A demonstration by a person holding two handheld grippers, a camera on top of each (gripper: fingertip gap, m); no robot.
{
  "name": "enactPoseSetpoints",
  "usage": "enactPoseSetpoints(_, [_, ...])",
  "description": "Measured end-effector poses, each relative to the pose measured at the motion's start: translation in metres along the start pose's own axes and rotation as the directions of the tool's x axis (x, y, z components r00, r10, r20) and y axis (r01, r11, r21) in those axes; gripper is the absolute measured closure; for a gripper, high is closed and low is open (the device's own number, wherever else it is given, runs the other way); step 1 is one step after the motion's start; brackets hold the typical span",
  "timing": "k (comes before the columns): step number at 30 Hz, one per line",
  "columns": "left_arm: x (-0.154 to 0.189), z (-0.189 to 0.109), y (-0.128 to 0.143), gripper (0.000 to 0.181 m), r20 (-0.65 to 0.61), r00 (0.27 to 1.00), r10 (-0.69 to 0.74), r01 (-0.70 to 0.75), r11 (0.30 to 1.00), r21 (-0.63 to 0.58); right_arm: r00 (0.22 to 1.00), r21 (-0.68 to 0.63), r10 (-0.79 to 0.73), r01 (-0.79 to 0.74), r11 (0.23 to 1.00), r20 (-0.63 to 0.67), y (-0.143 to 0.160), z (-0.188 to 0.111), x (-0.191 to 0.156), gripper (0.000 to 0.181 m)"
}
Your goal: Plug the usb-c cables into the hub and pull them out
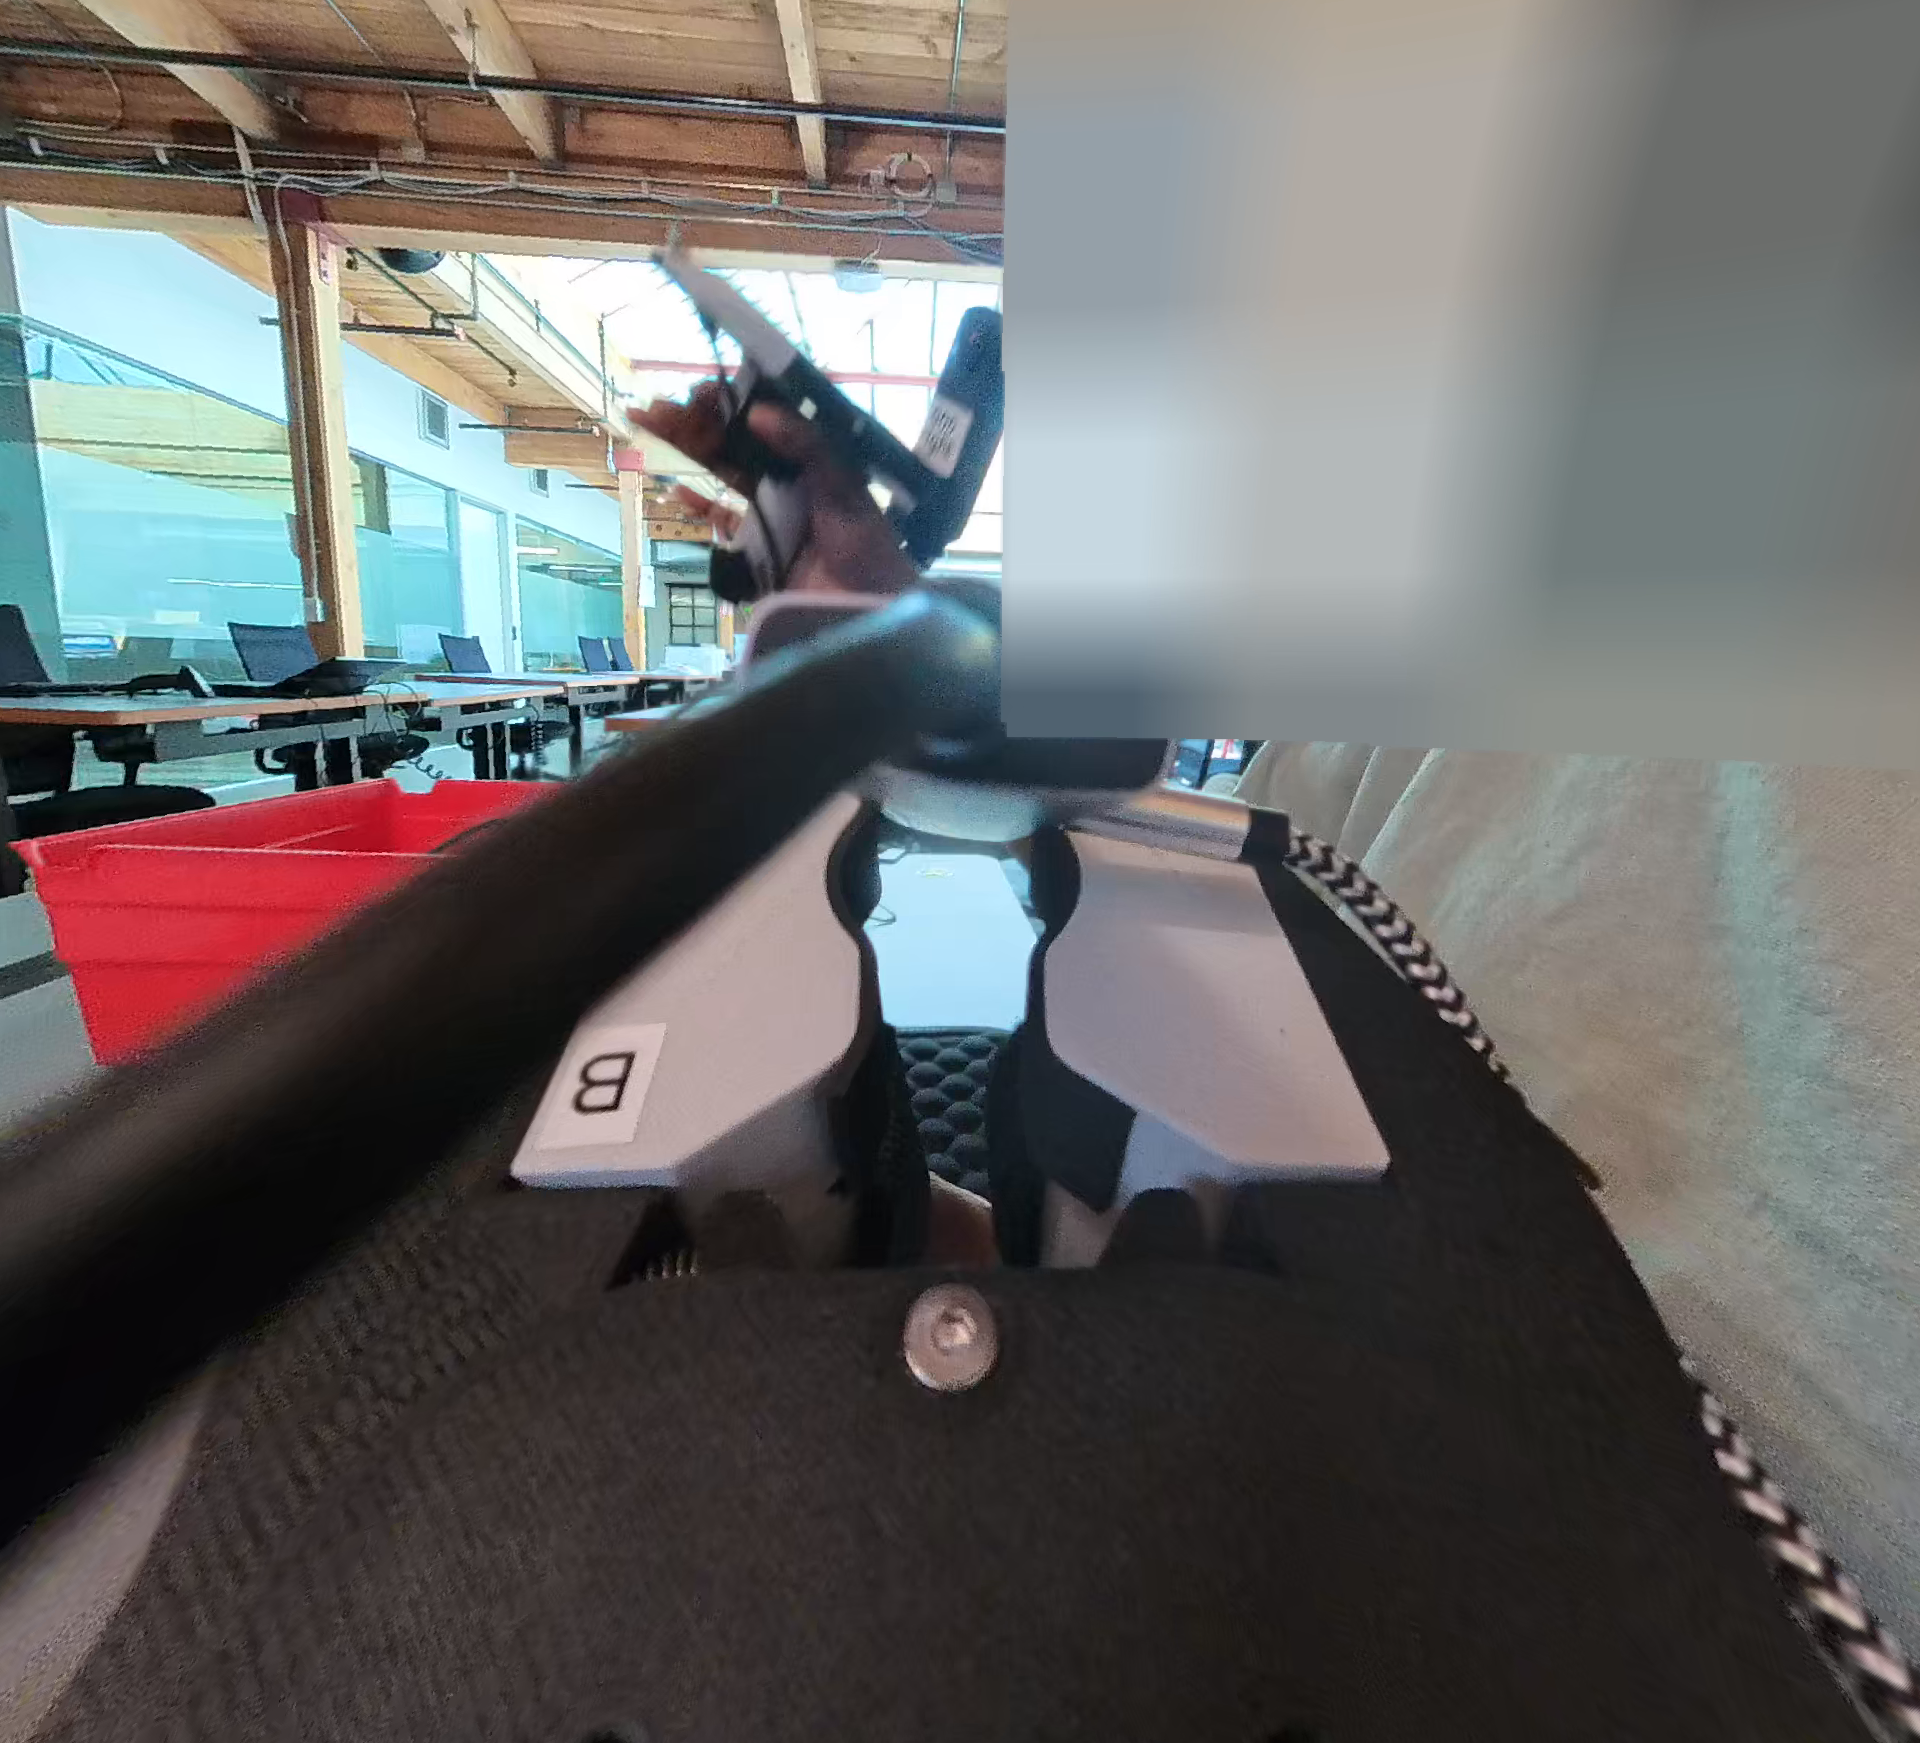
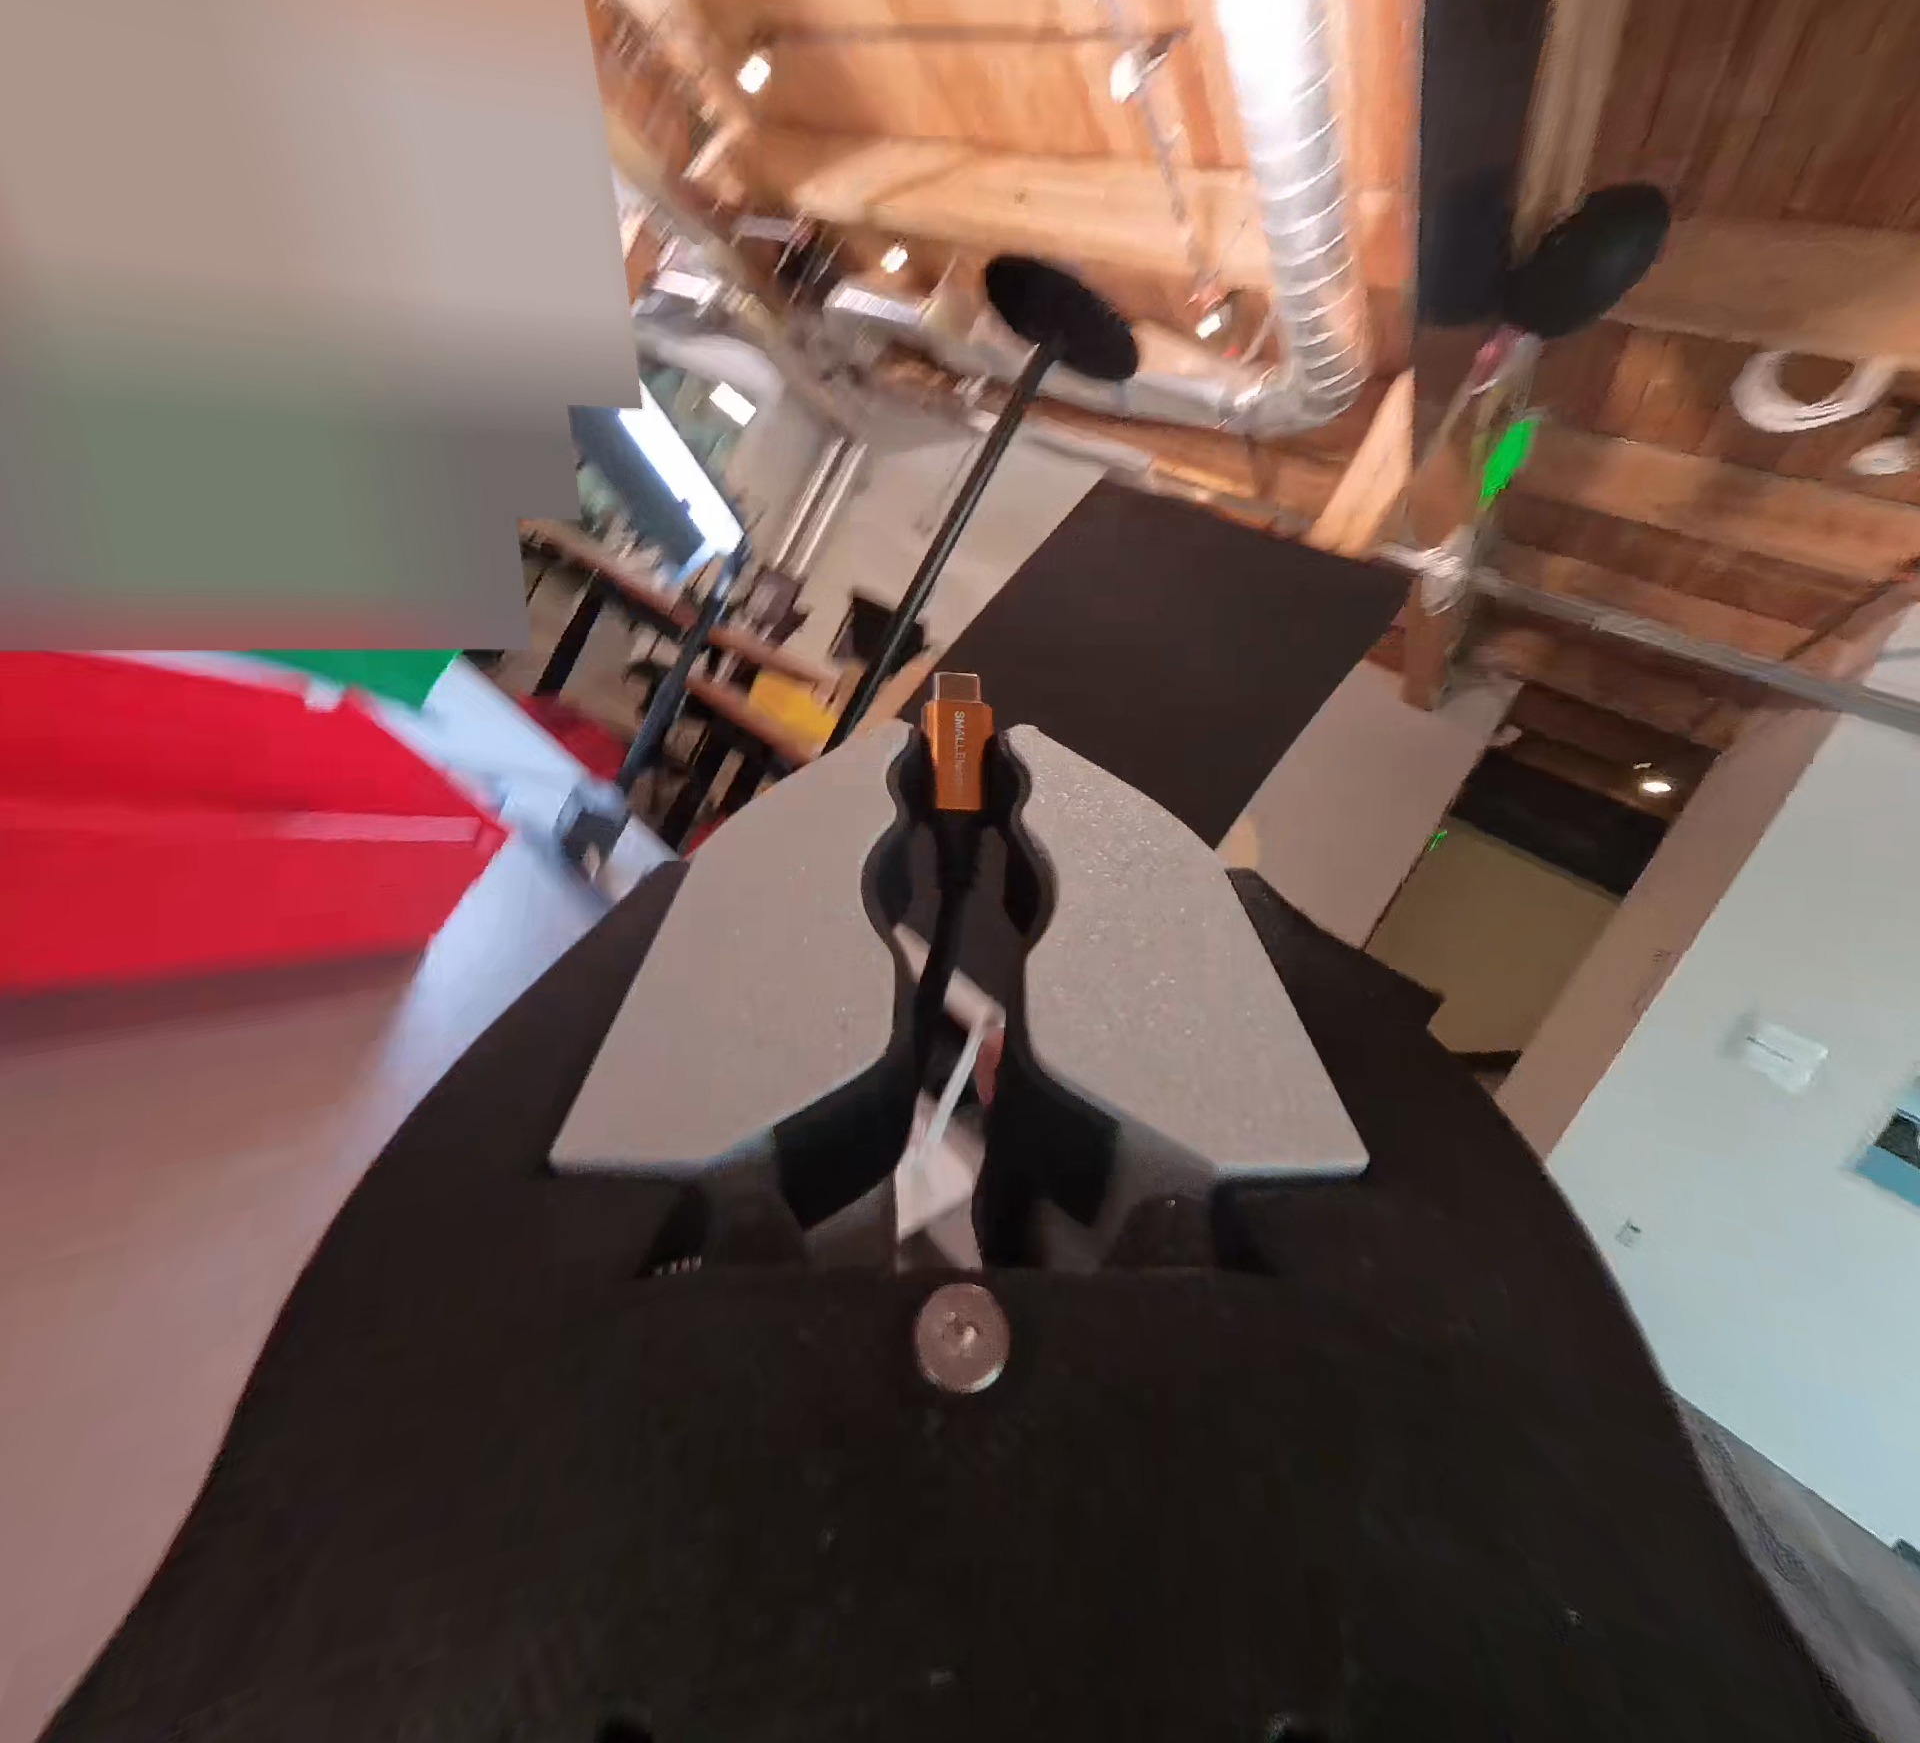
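My left gripper [image 1: 951, 846] is closed on a silver hub [image 1: 1164, 820] that lies across its fingertips, with the jaws a hub's width apart. A black-and-white braided cable [image 1: 1392, 945] runs from the hub's right end down the right side. A thick, blurred black cable [image 1: 468, 987] crosses in front from lower left. My right gripper [image 2: 956, 737] is shut on an orange USB-C plug [image 2: 956, 758], whose metal tip pokes out past the fingertips. The plug's black cable [image 2: 940, 945] runs back between the fingers. The right gripper points up at the ceiling. It shows farther off in the left wrist view [image 1: 696, 280], held by a hand.
A red bin [image 1: 208, 904] stands on the white table [image 1: 951, 945] at the left; it also shows in the right wrist view [image 2: 208, 810]. Light fabric of a person [image 1: 1662, 1070] fills the right. A black pole with a round disc [image 2: 1049, 322] stands ahead. My hands' fingertips stand some 25 cm from each other.
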State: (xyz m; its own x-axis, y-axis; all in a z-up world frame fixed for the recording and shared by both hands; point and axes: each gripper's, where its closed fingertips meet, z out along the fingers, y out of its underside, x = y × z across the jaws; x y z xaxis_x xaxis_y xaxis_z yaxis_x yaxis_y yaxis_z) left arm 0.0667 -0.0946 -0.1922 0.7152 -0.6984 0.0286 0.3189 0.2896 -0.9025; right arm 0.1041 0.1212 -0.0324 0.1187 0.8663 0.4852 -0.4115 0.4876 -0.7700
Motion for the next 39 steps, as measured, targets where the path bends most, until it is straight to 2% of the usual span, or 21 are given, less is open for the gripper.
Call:
enactPoseSetpoints(3, [-0.004,-0.002,-0.001,0.159,0.014,0.999,-0.029,0.029,0.999,0.019,0.994,-0.193,-0.006,0.027,0.981,0.107,0.067,-0.010,-0.008,0.170])
enactPoseSetpoints(5, [-0.006,-0.003,-0.001,0.159,0.019,0.999,-0.040,0.040,0.999,0.019,0.979,-0.334,-0.016,0.084,0.939,0.202,0.106,-0.022,-0.019,0.170])
enactPoseSetpoints(7, [0.000,-0.002,-0.004,0.159,-0.021,0.999,-0.040,0.041,0.999,0.032,0.970,-0.477,0.005,0.116,0.871,0.245,0.140,-0.035,-0.025,0.170])
enactPoseSetpoints(11, [-0.009,-0.003,0.002,0.159,0.027,0.997,-0.073,0.073,0.997,0.010,0.955,-0.661,0.115,0.101,0.743,0.275,0.179,-0.057,-0.040,0.160])
enactPoseSetpoints(13, [-0.010,-0.005,-0.001,0.159,0.027,0.995,-0.093,0.092,0.995,0.036,0.956,-0.718,0.103,0.132,0.683,0.273,0.193,-0.064,-0.040,0.154])
enactPoseSetpoints(16, [-0.012,-0.008,-0.006,0.159,0.028,0.993,-0.112,0.110,0.991,0.071,0.964,-0.756,0.076,0.148,0.638,0.253,0.203,-0.068,-0.033,0.149])
enactPoseSetpoints(19, [-0.016,-0.011,-0.007,0.159,0.046,0.991,-0.127,0.123,0.989,0.084,0.976,-0.743,0.082,0.099,0.662,0.203,0.186,-0.066,-0.030,0.150])
enactPoseSetpoints(21, [-0.017,-0.012,-0.008,0.159,0.049,0.990,-0.132,0.127,0.988,0.092,0.966,-0.751,0.154,0.059,0.657,0.210,0.170,-0.076,-0.044,0.165])
enactPoseSetpoints(22, [-0.018,-0.013,-0.008,0.159,0.053,0.989,-0.135,0.129,0.987,0.096,0.945,-0.784,0.234,0.038,0.620,0.231,0.166,-0.088,-0.059,0.171])
enactPoseSetpoints(24, [-0.019,-0.014,-0.009,0.159,0.058,0.988,-0.142,0.135,0.985,0.105,0.896,-0.877,0.380,0.021,0.480,0.229,0.166,-0.120,-0.088,0.181])
enactPoseSetpoints(28, [-0.018,-0.014,-0.010,0.159,0.050,0.987,-0.152,0.145,0.982,0.119,0.886,-0.969,0.438,0.046,0.242,0.152,0.191,-0.166,-0.108,0.181])
enactPoseSetpoints(30, [-0.019,-0.014,-0.010,0.159,0.055,0.988,-0.146,0.139,0.984,0.114,0.904,-0.986,0.412,0.047,0.162,0.110,0.207,-0.179,-0.104,0.181])
enactPoseSetpoints(31, [-0.019,-0.014,-0.009,0.159,0.059,0.988,-0.141,0.134,0.985,0.111,0.924,-0.988,0.373,0.026,0.154,0.083,0.213,-0.179,-0.096,0.181])
enactPoseSetpoints(33, [-0.020,-0.014,-0.008,0.161,0.064,0.989,-0.136,0.129,0.986,0.101,0.956,-0.986,0.288,0.010,0.166,0.058,0.219,-0.176,-0.080,0.181])
enactPoseSetpoints(34, [-0.020,-0.013,-0.007,0.161,0.067,0.989,-0.134,0.128,0.987,0.095,0.974,-0.979,0.221,0.010,0.206,0.057,0.218,-0.170,-0.071,0.181])
enactPoseSetpoints(35, [-0.020,-0.013,-0.006,0.159,0.069,0.989,-0.133,0.127,0.988,0.086,0.988,-0.960,0.150,0.003,0.279,0.047,0.213,-0.159,-0.062,0.181])
enactPoseSetpoints(37, [-0.021,-0.011,-0.002,0.158,0.079,0.988,-0.130,0.126,0.990,0.059,0.997,-0.866,0.076,-0.021,0.499,0.019,0.185,-0.126,-0.059,0.176])
enactPoseSetpoints(39, [-0.022,-0.009,0.005,0.159,0.094,0.988,-0.124,0.124,0.992,0.014,0.994,-0.650,0.100,-0.052,0.758,0.037,0.133,-0.086,-0.079,0.171])
